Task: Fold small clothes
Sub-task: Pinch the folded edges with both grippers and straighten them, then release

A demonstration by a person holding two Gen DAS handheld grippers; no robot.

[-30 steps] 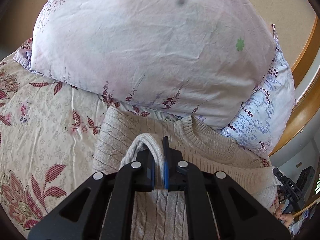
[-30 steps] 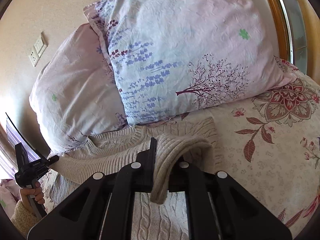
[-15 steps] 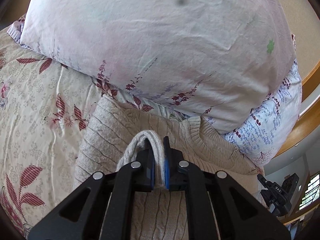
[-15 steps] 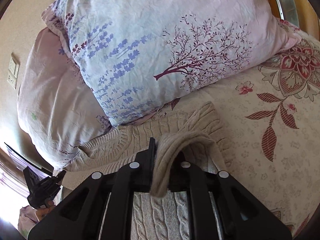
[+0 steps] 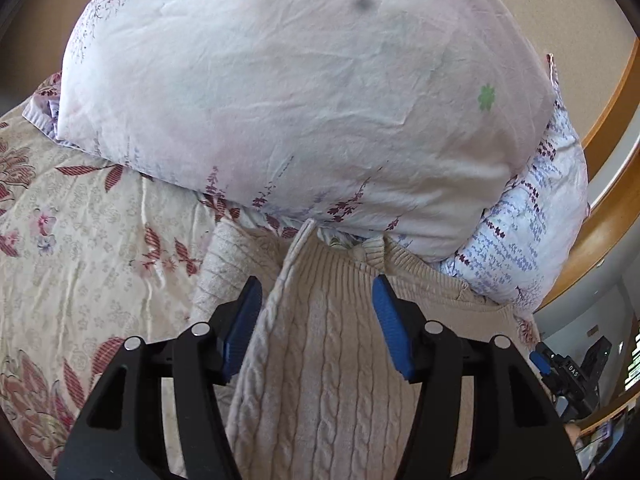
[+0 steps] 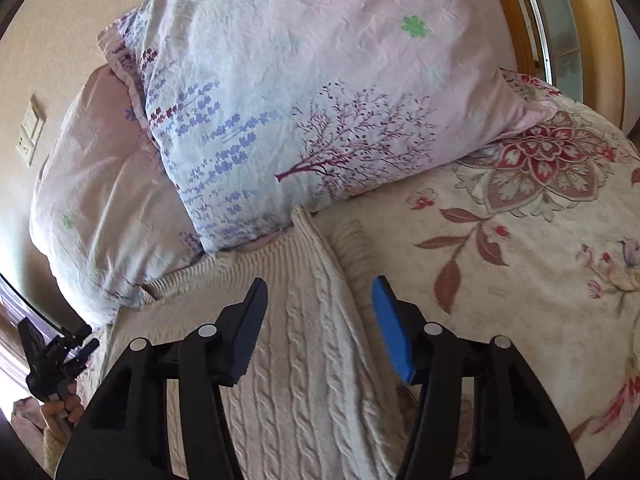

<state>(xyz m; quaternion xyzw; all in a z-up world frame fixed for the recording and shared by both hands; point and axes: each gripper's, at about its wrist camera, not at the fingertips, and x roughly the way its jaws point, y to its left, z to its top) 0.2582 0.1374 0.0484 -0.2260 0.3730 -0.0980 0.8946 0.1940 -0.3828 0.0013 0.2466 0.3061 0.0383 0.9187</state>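
One fold laid: sweater hem lies at its collar, ahead of both | left hand-held gripper released | right hand-held gripper released | further folds likely remain

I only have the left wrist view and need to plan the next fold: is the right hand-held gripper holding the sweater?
Observer: No. The right hand-held gripper is open, its fingers on either side of the sweater's folded edge.
Operator: Is that side neat?
Observer: Mostly. A ribbed part sticks out beside the fold onto the bedspread.
Operator: Any room above it?
Observer: None. The fold's tip touches the tree-print pillow.
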